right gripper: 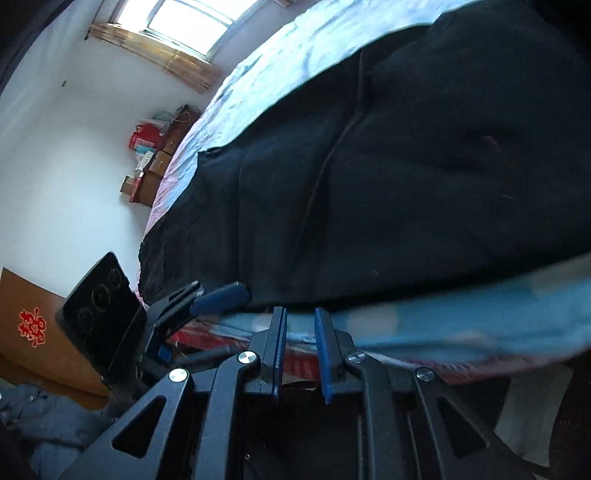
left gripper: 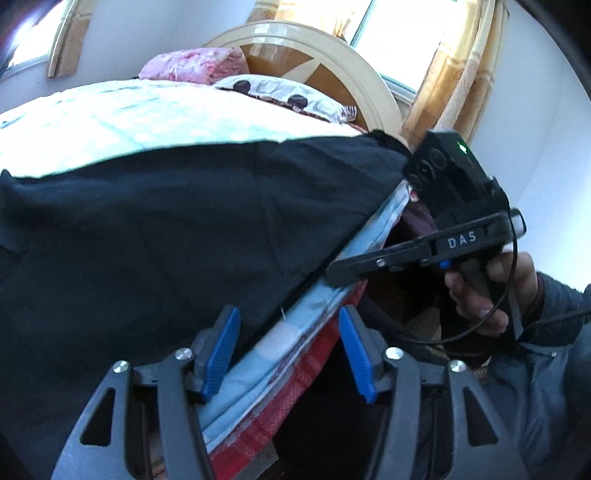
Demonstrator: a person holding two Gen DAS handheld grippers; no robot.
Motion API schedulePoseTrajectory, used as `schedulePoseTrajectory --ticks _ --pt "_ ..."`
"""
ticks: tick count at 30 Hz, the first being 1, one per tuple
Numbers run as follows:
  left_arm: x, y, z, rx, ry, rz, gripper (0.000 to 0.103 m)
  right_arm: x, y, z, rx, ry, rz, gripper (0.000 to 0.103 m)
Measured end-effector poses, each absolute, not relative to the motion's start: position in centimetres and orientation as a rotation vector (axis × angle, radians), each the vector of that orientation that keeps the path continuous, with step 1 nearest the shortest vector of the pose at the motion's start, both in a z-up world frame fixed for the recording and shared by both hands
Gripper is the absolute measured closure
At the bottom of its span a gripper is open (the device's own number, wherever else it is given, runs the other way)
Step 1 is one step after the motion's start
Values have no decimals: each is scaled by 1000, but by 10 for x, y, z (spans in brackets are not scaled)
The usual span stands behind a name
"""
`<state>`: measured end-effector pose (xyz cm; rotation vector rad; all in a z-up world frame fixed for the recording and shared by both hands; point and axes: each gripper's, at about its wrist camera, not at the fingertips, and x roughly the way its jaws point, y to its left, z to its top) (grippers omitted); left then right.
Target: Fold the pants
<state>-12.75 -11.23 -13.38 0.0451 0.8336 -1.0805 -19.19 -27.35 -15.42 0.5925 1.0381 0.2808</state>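
Black pants [left gripper: 166, 229] lie spread flat on the bed, reaching its near edge; they fill much of the right wrist view [right gripper: 406, 177]. My left gripper [left gripper: 288, 347] is open and empty, at the bed's edge just short of the pants' hem. My right gripper [right gripper: 300, 350] is partly open and empty, just below the bed edge, apart from the pants. It also shows in the left wrist view [left gripper: 332, 273] at the right, held by a hand. The left gripper shows in the right wrist view [right gripper: 221, 295] at the pants' corner.
The bed has a light blue quilt [left gripper: 147, 118] with a red checked layer [left gripper: 295, 380] beneath. Pillows [left gripper: 280, 92] and a round wooden headboard [left gripper: 332, 59] stand at the far end. Boxes [right gripper: 147, 162] are stacked by the wall under a window [right gripper: 192, 22].
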Motion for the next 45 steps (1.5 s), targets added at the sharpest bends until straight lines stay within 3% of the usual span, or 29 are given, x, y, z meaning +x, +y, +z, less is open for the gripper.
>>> schedulePoseTrajectory --ticks 5,6,7,9,18,32,34,40,43,45 --pt "-125 -130 -107 116 729 -1057 24 -220 -316 -110 607 873 177 84" --pt "-123 -135 -103 122 715 -1051 19 -230 -329 -95 574 822 115 74" --pt "-119 -143 -100 129 710 -1041 17 -237 -337 -85 555 788 70 56" --pt "-113 -155 -98 154 712 -1019 17 -252 -357 -65 505 725 -67 48" --pt "-94 -193 -104 264 728 -980 17 -321 -485 -54 756 570 -473 48" --pt "-65 -182 -119 235 809 -897 17 -297 -522 -84 986 472 -460 48" --pt "-66 -182 -121 239 813 -897 17 -299 -520 -81 973 438 -455 59" --pt "-69 -185 -126 262 805 -895 15 -287 -522 -83 957 449 -443 61" --pt "-69 -182 -124 254 811 -901 15 -287 -532 -91 1006 414 -432 77" --pt "-68 -178 -123 236 818 -906 15 -287 -526 -84 976 400 -428 81"
